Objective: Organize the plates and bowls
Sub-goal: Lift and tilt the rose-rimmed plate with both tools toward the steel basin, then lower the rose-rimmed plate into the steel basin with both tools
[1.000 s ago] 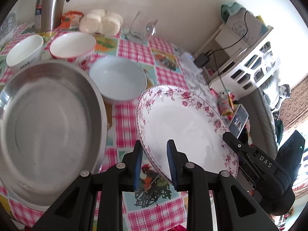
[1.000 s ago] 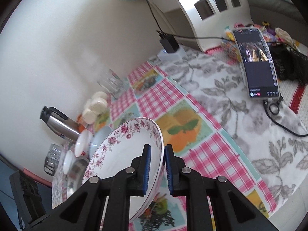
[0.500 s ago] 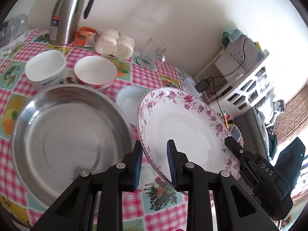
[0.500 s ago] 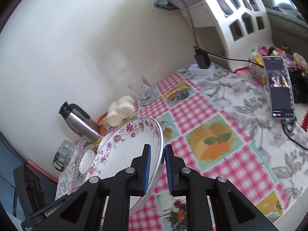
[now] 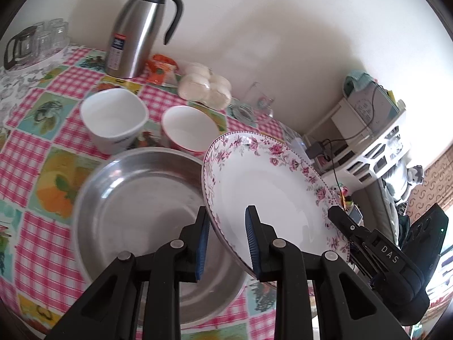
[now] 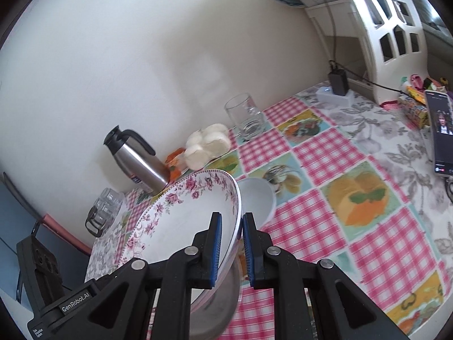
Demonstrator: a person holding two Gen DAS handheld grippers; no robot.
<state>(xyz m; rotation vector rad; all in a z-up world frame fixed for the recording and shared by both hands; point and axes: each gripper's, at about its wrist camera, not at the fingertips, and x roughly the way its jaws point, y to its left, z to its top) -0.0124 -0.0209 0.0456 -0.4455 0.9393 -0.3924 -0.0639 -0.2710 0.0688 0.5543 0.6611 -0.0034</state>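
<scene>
A white plate with a pink flower rim (image 5: 263, 192) hangs tilted in the air over the right side of a large steel basin (image 5: 136, 204). My left gripper (image 5: 226, 240) is shut on the plate's near-left rim. My right gripper (image 6: 230, 243) is shut on the opposite rim of the plate (image 6: 187, 221). Behind the basin stand a squarish white bowl (image 5: 113, 116) and a red-rimmed bowl (image 5: 189, 126). A pale blue bowl (image 6: 256, 198) sits just past the plate in the right wrist view; the plate hides it in the left wrist view.
Along the wall stand a steel thermos jug (image 5: 138, 28), a tray of glasses (image 5: 31, 42), wrapped white buns (image 5: 203, 87) and an empty glass (image 6: 247, 116). A phone (image 6: 440, 130), a charger (image 6: 338, 83) and a white rack (image 6: 396, 28) are to the right.
Both grippers have carried the plate up and to the left, from over the checked cloth to above the steel basin's right side. The plate now hides the pale blue bowl in the left wrist view.
</scene>
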